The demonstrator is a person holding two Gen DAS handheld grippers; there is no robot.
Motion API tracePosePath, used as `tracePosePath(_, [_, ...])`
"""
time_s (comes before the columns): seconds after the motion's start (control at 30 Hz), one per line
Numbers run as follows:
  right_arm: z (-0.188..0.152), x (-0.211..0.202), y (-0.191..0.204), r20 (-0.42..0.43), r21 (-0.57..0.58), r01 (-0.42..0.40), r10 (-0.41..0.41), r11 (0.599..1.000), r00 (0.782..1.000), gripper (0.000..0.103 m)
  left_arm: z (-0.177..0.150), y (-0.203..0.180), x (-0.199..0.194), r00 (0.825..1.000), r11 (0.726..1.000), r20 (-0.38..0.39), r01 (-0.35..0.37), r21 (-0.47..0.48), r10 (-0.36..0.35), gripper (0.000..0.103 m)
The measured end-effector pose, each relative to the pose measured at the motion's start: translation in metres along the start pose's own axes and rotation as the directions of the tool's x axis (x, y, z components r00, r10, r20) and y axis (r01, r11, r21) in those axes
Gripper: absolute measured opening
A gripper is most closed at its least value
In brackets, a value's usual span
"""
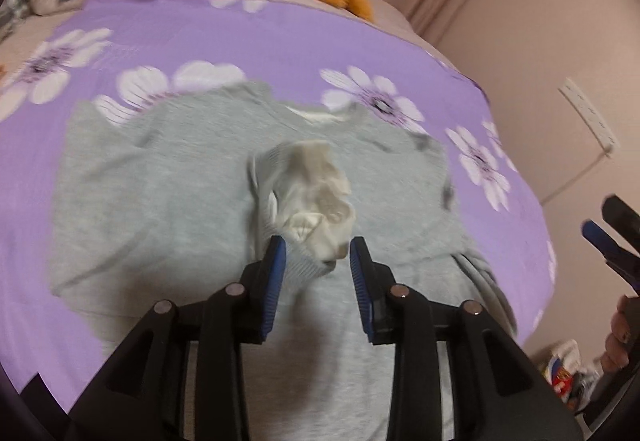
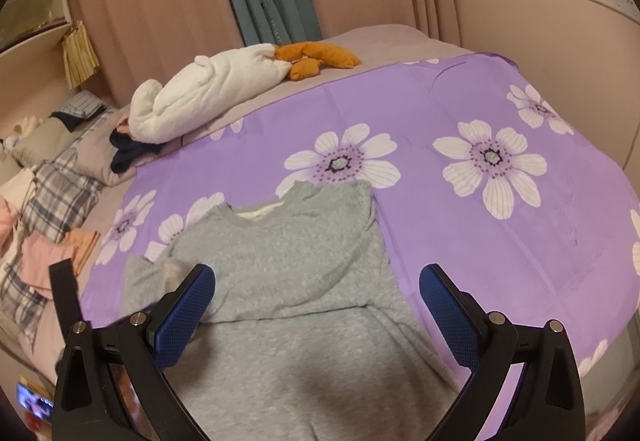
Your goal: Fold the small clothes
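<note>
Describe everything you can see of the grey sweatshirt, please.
The grey sweatshirt is soft heathered knit with a ribbed round collar and a pale inside. It lies on the purple flowered sheet, partly folded. One sleeve is turned over the chest, its pale lining showing, the ribbed cuff between the open left gripper fingers.

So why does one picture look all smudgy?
Left wrist view: motion blur smears the grey sweater and the flowered purple sheet, though the left claw stays sharp. Right wrist view: crisp, the sweater clear; the fisheye bends both pictures' edges.
</note>
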State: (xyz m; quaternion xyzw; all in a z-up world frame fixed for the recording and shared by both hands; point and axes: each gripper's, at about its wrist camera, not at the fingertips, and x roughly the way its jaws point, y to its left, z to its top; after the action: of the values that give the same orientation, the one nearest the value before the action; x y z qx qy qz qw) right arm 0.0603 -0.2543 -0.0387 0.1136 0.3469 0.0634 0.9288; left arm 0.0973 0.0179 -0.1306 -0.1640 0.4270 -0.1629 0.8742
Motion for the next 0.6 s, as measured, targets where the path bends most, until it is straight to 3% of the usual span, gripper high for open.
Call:
tracePosePath(0.17, [-0.002,0.007,0.004,-0.022,-0.010,-0.007,0.007,1.000,1.000,0.101,-0.005,-0.004,0.006,0.999,1.000,-0.047,-0.007,-0.012,0.006,0.046])
tracePosePath(0.27, [-0.004,0.016,0.009,-0.050,-0.020,-0.023,0.022,1.000,0.999,0.101,-0.004,0.004,-0.013,0.999,0.999,-0.008,-0.034,-0.041,0.034,0.061])
tracePosePath(0.37, [-0.006,0.028,0.016,-0.084,-0.028,-0.052,0.050,0.998,0.995,0.101,-0.003,0.021,-0.037,0.997,0.993,0.034,-0.068,-0.098,0.071,0.067])
tracePosePath(0.47, [-0.008,0.038,0.025,-0.119,-0.032,-0.087,0.083,0.996,0.989,0.101,-0.003,0.044,-0.064,0.989,0.978,0.065,-0.119,-0.169,0.131,0.070])
tracePosePath(0.6, [-0.011,0.050,0.043,-0.153,-0.058,-0.117,0.107,0.991,0.982,0.101,-0.007,0.072,-0.094,0.960,0.942,0.097,-0.234,-0.241,0.263,0.071])
